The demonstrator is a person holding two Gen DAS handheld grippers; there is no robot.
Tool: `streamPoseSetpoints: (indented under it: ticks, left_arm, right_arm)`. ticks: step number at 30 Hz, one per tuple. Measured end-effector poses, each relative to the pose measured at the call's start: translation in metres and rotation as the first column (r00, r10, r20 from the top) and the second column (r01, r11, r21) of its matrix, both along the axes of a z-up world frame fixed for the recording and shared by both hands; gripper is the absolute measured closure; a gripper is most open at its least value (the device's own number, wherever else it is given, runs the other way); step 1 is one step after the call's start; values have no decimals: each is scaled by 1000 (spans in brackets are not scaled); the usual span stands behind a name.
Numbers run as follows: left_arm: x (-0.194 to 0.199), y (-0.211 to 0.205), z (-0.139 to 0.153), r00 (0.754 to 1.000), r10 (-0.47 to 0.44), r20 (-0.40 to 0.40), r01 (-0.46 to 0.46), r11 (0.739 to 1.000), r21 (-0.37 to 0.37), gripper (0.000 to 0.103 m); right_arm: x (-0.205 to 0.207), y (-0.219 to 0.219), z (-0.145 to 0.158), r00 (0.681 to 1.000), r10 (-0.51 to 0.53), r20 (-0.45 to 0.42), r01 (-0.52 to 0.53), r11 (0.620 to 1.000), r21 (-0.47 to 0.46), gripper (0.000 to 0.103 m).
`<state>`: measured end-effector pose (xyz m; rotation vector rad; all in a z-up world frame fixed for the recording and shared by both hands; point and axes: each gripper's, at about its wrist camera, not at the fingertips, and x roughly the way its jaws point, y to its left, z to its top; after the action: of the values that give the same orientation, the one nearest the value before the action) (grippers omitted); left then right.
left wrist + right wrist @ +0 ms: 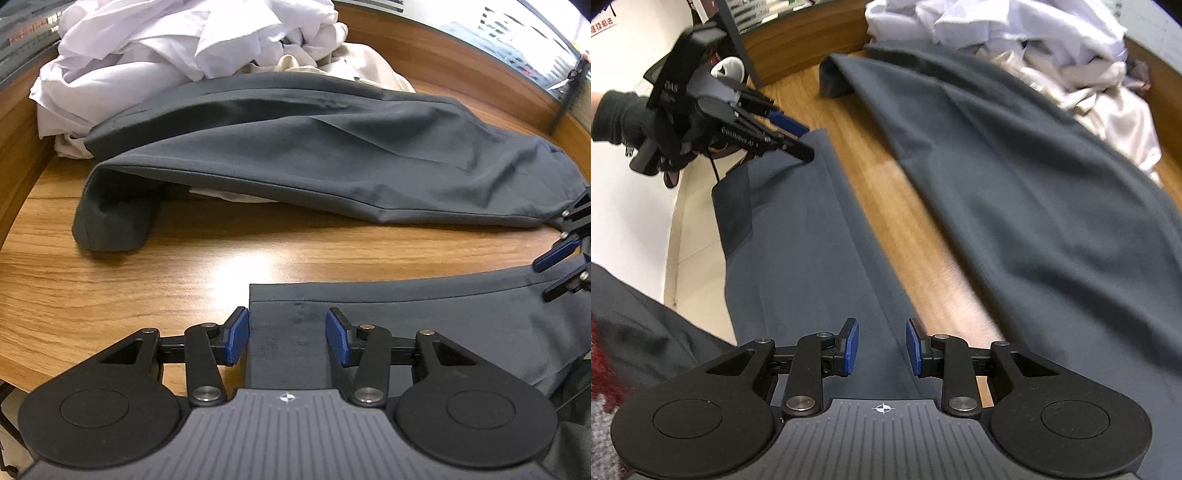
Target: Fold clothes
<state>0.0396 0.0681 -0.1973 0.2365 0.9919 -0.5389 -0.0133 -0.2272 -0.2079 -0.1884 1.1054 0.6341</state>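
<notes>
Dark grey trousers (332, 147) lie on the wooden table (110, 288), with two legs spread apart. The near leg (424, 317) runs along the table's front edge and hangs partly over it. My left gripper (286, 334) is open, its blue pads on either side of this leg's cuff end. My right gripper (881, 347) is open over the same leg (798, 258) further along, straddling its edge seam. The left gripper also shows in the right wrist view (798, 142), held by a gloved hand at the cuff. The far leg (1034, 184) lies across the table.
A heap of white and cream clothes (184, 48) lies at the back of the table, partly under the far leg. A raised wooden rim (480, 74) bounds the table's back. Light floor (646, 221) lies beyond the table's front edge.
</notes>
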Motion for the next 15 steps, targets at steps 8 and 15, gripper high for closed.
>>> streamPoseSetpoints:
  ticks: [8, 15]
  left_arm:
    - [-8, 5, 16, 999, 16, -45, -21, 995, -101, 52]
    - [-16, -5, 9, 996, -55, -67, 49, 995, -85, 53]
  right_arm:
    - [-1, 12, -17, 999, 22, -23, -22, 1000, -17, 72]
    - [3, 12, -17, 1000, 18, -23, -18, 1000, -11, 72]
